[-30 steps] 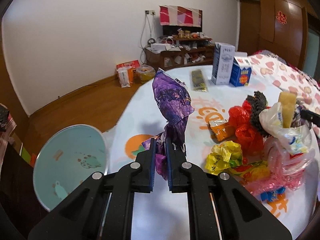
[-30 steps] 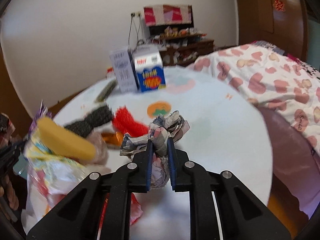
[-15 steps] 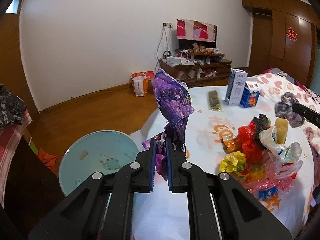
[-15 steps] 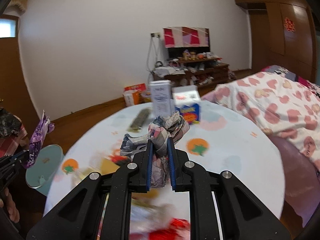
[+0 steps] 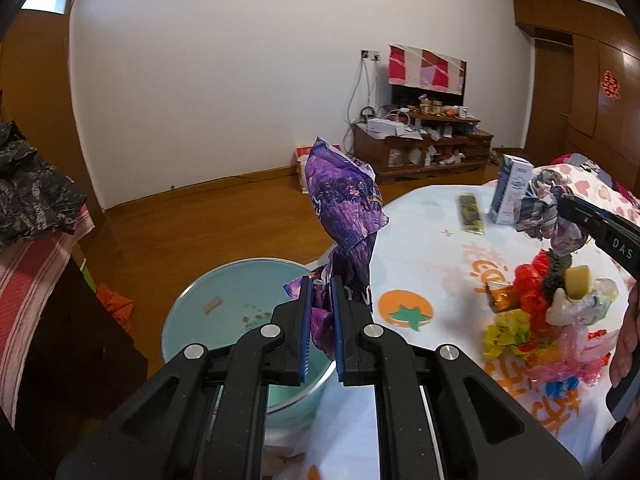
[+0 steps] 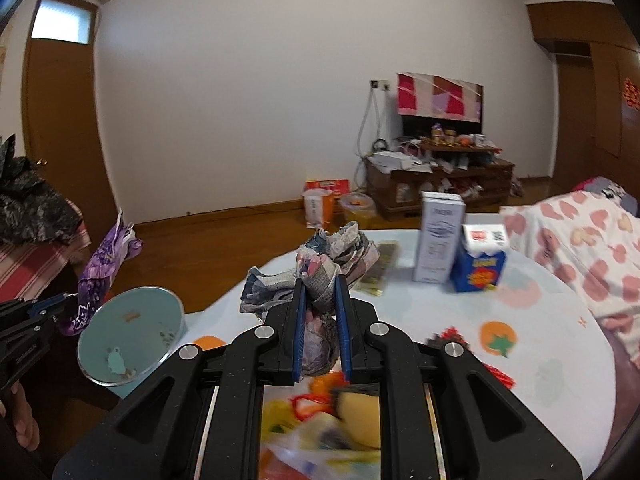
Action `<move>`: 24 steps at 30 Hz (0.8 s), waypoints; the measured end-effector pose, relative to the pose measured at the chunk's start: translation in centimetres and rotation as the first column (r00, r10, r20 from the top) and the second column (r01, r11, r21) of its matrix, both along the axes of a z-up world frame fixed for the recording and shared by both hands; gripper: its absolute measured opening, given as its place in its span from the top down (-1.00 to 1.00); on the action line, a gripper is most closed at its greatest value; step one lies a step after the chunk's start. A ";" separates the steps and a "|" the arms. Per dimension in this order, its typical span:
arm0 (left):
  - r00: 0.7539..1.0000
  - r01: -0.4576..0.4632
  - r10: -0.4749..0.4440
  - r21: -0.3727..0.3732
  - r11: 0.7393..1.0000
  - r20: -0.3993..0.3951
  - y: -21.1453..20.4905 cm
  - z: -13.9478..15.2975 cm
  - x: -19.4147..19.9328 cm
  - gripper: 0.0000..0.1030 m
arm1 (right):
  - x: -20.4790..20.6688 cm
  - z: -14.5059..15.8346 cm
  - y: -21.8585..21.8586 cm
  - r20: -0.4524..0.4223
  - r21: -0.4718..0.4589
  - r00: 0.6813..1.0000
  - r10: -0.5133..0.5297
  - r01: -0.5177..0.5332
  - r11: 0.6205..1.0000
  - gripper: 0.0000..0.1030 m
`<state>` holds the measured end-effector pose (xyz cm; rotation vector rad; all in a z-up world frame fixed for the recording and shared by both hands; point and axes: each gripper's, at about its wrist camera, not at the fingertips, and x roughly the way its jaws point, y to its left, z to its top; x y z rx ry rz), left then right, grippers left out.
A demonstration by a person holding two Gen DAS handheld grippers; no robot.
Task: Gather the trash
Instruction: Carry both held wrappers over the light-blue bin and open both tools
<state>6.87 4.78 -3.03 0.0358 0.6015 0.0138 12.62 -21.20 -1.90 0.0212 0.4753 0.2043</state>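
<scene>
My left gripper (image 5: 322,288) is shut on a crumpled purple wrapper (image 5: 344,208), which stands up from the jaws above the near rim of a teal bin (image 5: 224,292) on the floor beside the table. My right gripper (image 6: 320,292) is shut on a crumpled grey and pink paper wad (image 6: 336,248) over the round table (image 6: 540,320). The left wrist view shows the right gripper (image 5: 562,206) and its wad (image 5: 540,212) at the right, above a trash pile (image 5: 532,320) of coloured wrappers. In the right wrist view the left gripper (image 6: 52,308), purple wrapper (image 6: 104,272) and bin (image 6: 132,332) are at the left.
A tall white carton (image 6: 440,240), a small blue carton (image 6: 478,268) and a dark flat packet (image 5: 470,214) stand at the table's far side. A heart-patterned blanket (image 6: 580,240) lies to the right. Dark clothes (image 5: 32,196) sit at the left, a cluttered low cabinet (image 5: 424,148) by the wall.
Both grippers have lifted and swung left, keeping their loads. The bin has come nearer the middle of the left wrist view and has entered the right wrist view.
</scene>
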 end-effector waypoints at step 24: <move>0.990 -0.138 0.138 0.002 0.990 -0.015 6.4 -0.5 -0.9 0.82 | 2.3 -1.5 12.4 -0.004 -0.051 0.972 0.233 -0.233 0.971 0.71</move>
